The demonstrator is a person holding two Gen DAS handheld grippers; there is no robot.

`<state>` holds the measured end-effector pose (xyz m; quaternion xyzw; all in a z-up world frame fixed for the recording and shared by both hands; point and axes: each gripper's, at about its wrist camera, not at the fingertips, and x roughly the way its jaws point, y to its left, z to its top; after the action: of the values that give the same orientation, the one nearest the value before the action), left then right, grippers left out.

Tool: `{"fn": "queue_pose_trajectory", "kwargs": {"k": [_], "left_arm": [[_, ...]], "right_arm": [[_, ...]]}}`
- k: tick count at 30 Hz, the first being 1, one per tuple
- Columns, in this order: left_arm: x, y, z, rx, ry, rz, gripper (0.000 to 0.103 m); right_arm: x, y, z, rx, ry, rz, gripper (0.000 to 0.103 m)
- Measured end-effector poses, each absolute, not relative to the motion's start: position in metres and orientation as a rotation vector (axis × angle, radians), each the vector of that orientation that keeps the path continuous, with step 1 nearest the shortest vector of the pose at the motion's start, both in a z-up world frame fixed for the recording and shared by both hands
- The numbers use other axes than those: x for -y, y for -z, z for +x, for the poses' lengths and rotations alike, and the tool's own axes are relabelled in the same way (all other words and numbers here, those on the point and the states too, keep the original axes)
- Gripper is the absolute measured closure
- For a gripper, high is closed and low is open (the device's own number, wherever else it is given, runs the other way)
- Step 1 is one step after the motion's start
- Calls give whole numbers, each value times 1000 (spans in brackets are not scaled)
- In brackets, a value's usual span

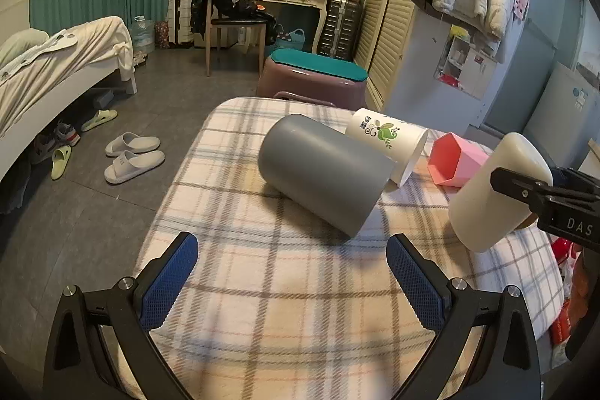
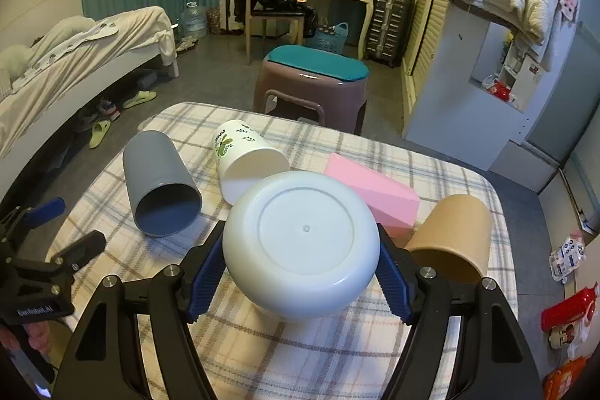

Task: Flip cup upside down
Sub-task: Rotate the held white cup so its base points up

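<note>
Gripping a plain white plastic cup (image 2: 302,244) w/ its blue-padded fingers (image 2: 204,278) pressed on both sides, the right gripper (image 2: 300,278) holds it off the plaid-cloth worktop (image 2: 262,355); the cup's flat circular base faces the right wrist cam, and the left wrist view shows the same cup tilted, base up and away, mouth angled down toward the cloth but not touching it. Left gripper (image 1: 290,282) hovers low over the near part of the worktop, fingers (image 1: 170,282) spread wide apart w/ nothing between them. Four other cups lie on the cloth: a grey plastic cup (image 1: 324,171) on its side near the centre, mouth toward the cams; a white cup w/ green leaf print (image 1: 388,145) on its side just behind it, touching or nearly so; a pink hexagonal cup (image 2: 369,197) on its side to the right of that; a tan cylindrical cup (image 2: 452,237) resting mouth down, slightly tilted, near the right edge, just beside the pink one. Beyond the worktop stands a mauve plastic stool w/ teal cushion (image 2: 311,79) on the grey floor.
</note>
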<state>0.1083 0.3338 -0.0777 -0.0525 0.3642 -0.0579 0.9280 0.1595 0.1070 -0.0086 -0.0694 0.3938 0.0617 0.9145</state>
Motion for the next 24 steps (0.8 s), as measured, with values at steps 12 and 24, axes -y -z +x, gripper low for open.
{"fn": "queue_pose_trajectory", "kwargs": {"k": [12, 24], "left_arm": [[-314, 83, 118, -769, 124, -88, 0], [-305, 86, 119, -778, 108, -67, 0]], "right_arm": [[-110, 24, 172, -846, -186, -109, 31], [-116, 33, 171, -844, -192, -137, 31]]}}
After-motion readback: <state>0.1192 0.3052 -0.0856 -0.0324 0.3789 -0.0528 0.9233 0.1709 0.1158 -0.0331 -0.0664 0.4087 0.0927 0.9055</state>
